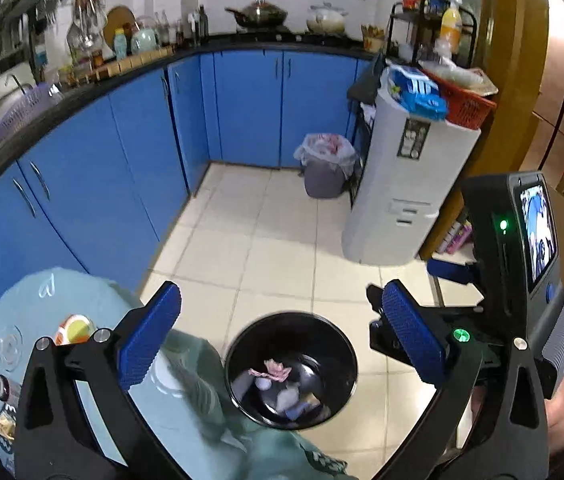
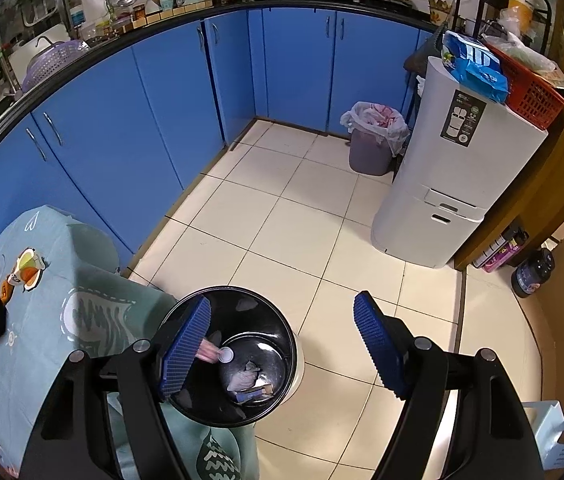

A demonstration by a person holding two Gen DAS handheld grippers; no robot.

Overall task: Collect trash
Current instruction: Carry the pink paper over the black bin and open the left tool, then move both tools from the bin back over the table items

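Hovering over the black bin (image 1: 291, 370), the left gripper (image 1: 278, 338) has its jaws spread wide with nothing between them. Crumpled pink paper (image 1: 276, 370) lies inside the bin at six o'clock in the left wrist view, on top of other scraps. In the right wrist view, the right gripper (image 2: 282, 346) also has its jaws apart and grips nothing, while a small white cap (image 2: 226, 355) and a pinkish scrap are in the bin mouth just beside its left pad. The bin stands against the draped desk (image 2: 42, 320) at nine o'clock, where a wrapper (image 2: 28, 268) lies. For the next pickup, I'd judge it best to lift clear of the rim first, then swing to the desk with the jaws wide.
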